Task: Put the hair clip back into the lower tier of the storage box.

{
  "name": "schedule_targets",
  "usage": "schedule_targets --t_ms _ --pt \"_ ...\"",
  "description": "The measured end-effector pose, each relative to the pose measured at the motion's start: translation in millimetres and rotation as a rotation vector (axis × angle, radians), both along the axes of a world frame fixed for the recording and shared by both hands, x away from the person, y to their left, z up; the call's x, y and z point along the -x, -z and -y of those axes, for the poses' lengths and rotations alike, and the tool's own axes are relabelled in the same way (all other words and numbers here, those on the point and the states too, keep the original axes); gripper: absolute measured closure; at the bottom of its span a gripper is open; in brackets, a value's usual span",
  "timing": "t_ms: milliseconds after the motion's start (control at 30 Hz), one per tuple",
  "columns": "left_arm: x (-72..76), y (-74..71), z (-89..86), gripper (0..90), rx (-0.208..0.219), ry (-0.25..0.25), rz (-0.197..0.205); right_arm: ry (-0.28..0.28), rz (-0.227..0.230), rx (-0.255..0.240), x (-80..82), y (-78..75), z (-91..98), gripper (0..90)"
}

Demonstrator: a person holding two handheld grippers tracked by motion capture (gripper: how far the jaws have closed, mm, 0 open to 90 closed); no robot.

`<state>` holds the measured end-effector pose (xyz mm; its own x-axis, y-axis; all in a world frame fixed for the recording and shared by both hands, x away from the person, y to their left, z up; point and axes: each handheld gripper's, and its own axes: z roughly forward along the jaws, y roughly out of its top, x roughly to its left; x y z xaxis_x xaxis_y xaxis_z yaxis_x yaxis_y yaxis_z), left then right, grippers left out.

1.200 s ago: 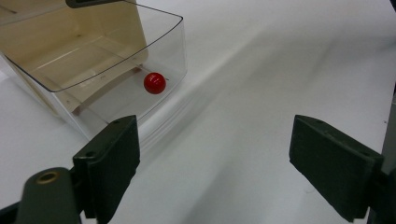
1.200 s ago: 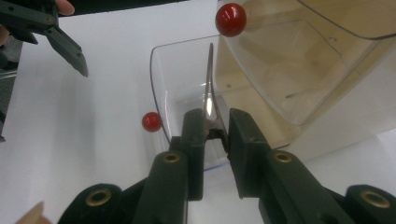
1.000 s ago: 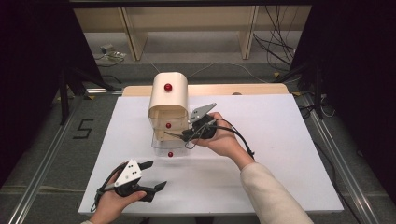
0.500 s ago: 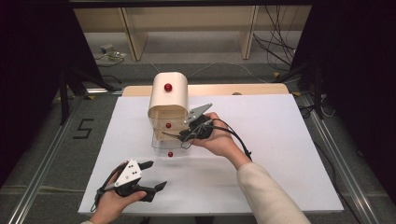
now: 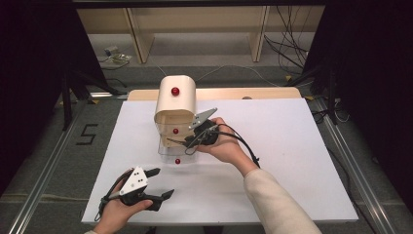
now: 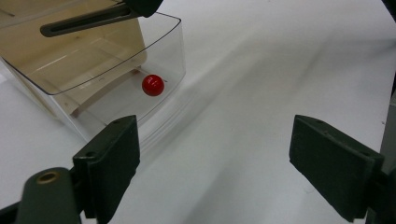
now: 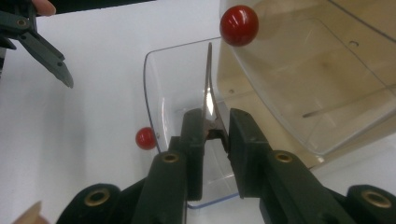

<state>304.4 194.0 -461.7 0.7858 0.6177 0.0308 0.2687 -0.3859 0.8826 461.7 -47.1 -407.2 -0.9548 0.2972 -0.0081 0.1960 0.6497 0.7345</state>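
Tweezers (image 7: 208,88) sat clamped between the nearly closed jaws of our right gripper (image 7: 210,133), their tip pointing to 12 o'clock in the right gripper view, over the clear drawer (image 7: 161,93) pulled out of the beige cabinet (image 5: 175,100). Our left gripper (image 5: 156,187) stood wide open and empty at 7 o'clock from the cabinet in the high view, well apart from the tweezers, with the drawer's red knob (image 6: 153,85) at 11 o'clock in its own view. Compared with a second ago, we saw both hands keep almost the same places, the right grip unchanged.
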Motion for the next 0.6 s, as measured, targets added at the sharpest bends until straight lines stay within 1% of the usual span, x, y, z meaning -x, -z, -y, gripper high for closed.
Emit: schedule_targets --t_ms 100,233,333,500,600 --pt "-0.2 0.2 0.1 16.2 -0.005 0.005 0.001 0.002 0.004 -0.008 -0.3 -0.2 -1.2 75.2" --pt "-0.2 0.5 0.3 16.2 -0.004 0.007 -0.003 0.015 -0.019 -0.025 0.1 -0.1 -0.6 66.8" --pt "-0.5 0.4 -0.3 16.2 -0.007 0.007 -0.001 0.028 -0.035 -0.032 1.4 -0.9 1.4 64.6" --pt "-0.1 0.3 0.1 16.2 -0.005 0.005 0.000 0.042 -0.033 -0.048 3.4 -4.0 6.9 61.2" --pt "0.1 0.5 0.4 16.2 -0.005 0.005 -0.002 0.056 -0.008 -0.067 5.9 -7.3 13.0 58.5"
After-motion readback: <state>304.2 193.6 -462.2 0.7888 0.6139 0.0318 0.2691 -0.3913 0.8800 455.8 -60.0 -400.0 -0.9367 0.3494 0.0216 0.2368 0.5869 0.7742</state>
